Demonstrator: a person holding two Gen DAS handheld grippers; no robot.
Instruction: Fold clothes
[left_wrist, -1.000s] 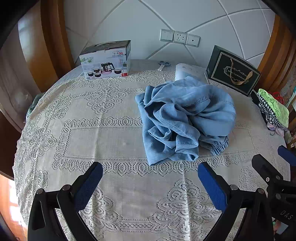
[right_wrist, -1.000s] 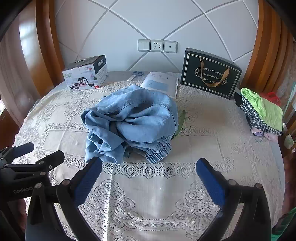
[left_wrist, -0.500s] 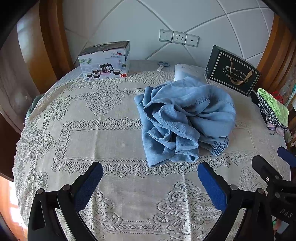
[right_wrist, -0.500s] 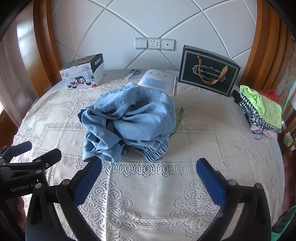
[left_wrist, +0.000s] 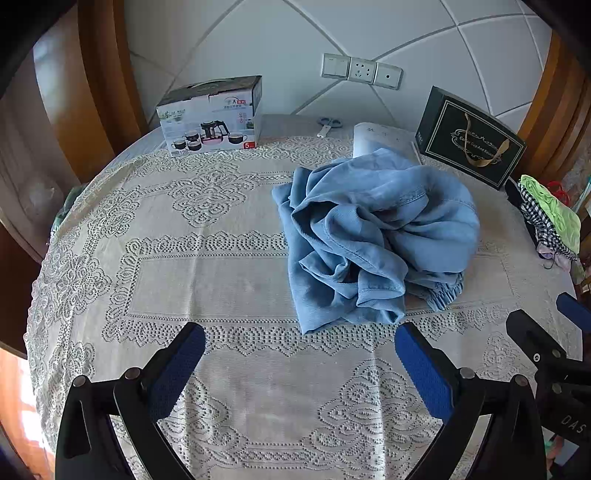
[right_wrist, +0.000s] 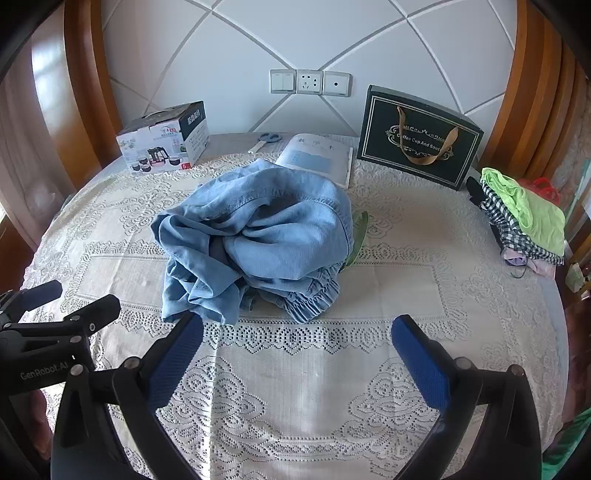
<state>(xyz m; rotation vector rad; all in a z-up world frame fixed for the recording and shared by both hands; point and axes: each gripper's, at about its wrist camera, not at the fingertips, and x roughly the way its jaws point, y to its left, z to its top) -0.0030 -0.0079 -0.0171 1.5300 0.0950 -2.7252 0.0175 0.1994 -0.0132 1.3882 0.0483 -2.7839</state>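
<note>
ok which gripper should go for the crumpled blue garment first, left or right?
Probably right. The right gripper is open with the blue garment just beyond its left finger; from the left gripper, also open, the heap sits further right.

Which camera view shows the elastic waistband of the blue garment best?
The right wrist view: the gathered waistband faces the camera along the front of the heap. In the left wrist view only a short piece peeks out at the heap's lower right.

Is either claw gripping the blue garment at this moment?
No. The left claw and the right claw are both open above the tablecloth, short of the crumpled blue garment.
</note>
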